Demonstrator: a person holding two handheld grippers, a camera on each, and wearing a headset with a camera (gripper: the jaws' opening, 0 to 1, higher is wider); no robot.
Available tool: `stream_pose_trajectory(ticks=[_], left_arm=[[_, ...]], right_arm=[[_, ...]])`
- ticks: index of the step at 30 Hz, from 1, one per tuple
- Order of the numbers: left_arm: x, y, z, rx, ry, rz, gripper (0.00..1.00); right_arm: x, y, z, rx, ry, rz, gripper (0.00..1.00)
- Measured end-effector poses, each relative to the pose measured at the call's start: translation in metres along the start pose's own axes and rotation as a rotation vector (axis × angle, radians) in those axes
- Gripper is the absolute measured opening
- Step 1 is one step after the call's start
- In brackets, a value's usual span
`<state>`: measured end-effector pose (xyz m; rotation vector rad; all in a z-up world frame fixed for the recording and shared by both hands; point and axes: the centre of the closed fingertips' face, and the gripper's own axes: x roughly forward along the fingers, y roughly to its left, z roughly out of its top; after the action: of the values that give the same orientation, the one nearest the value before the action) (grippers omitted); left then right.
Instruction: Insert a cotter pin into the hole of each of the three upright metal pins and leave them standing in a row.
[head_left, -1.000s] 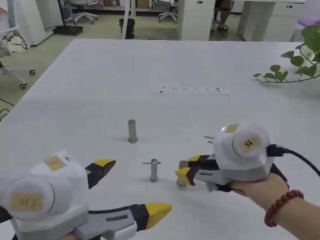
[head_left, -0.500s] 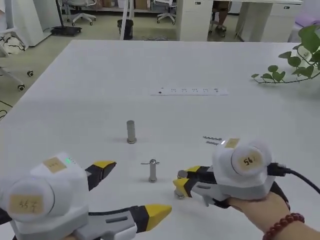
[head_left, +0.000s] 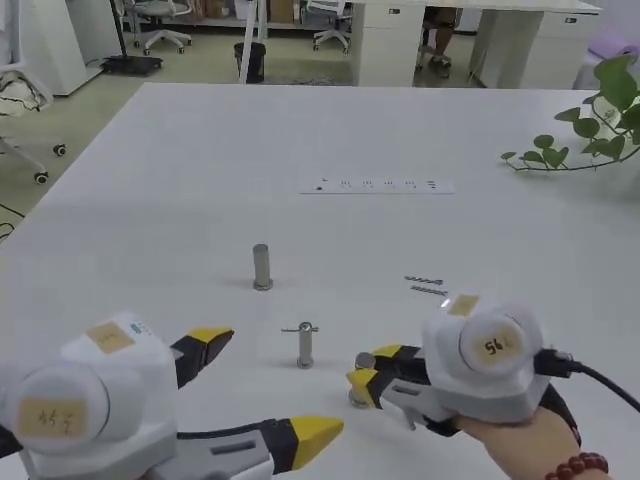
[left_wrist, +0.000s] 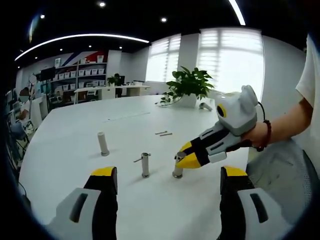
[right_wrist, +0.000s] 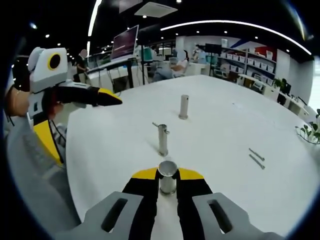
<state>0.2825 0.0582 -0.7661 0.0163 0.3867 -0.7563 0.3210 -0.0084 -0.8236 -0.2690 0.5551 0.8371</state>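
Broadly, the white table (head_left: 200, 160) leaves plenty of open surface. A wide bare stretch runs from the pins to the far edge and to the left edge, beyond which lies the office floor. A flat power strip (head_left: 375, 185) lies well beyond the work, and a leafy plant (head_left: 590, 120) sits at the far right edge. The three metal pins stand in a slanting line from far left to near right, well apart, each with its long axis vertical. The far pin (head_left: 262, 267) stands alone and upright. The middle pin (head_left: 306, 348) carries a cotter pin (head_left: 296, 327) through its top, lying level and sticking out to the left. The near pin (right_wrist: 167, 179) is clamped between the yellow-tipped jaws of the right gripper (head_left: 362, 378). It is upright, and its base seems to rest on the table, though the jaws hide part of it. Two loose cotter pins (head_left: 428, 285) lie flat just beyond the right gripper, side by side, their long axes roughly left to right. The left gripper (head_left: 265, 382) hovers near left with its jaws spread wide and nothing between them, pointing towards the row.
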Motion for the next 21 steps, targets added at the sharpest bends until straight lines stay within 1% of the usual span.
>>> stream_pose_trajectory(ticks=[6,9,12,13,14,18,21], left_arm=[[-0.0005,-0.001,-0.0008,0.001,0.002,-0.002,0.84],[-0.0002,-0.0011,-0.0013,0.001,0.004,-0.003,0.84],[-0.0001,-0.0012,-0.0019,0.004,0.004,-0.001,0.84],[0.0001,-0.0013,-0.0017,0.003,0.003,-0.002,0.85],[0.0002,-0.0012,-0.0017,0.002,0.003,-0.002,0.85],[0.0003,-0.0007,-0.002,0.008,0.004,0.001,0.85],[0.0004,-0.0003,-0.0016,0.008,0.002,0.002,0.85]], right_arm=[[-0.0007,0.0008,-0.0005,0.004,0.001,-0.01,0.14],[-0.0007,0.0011,-0.0008,0.022,0.005,-0.008,0.14],[-0.0011,0.0014,-0.0003,0.072,-0.006,-0.003,0.15],[-0.0012,0.001,-0.0001,0.075,-0.011,-0.002,0.16],[-0.0014,0.0012,0.0009,0.087,-0.023,-0.002,0.17],[-0.0022,0.0017,0.0017,0.107,-0.033,0.0,0.24],[-0.005,0.002,0.0048,0.122,-0.047,0.015,0.26]])
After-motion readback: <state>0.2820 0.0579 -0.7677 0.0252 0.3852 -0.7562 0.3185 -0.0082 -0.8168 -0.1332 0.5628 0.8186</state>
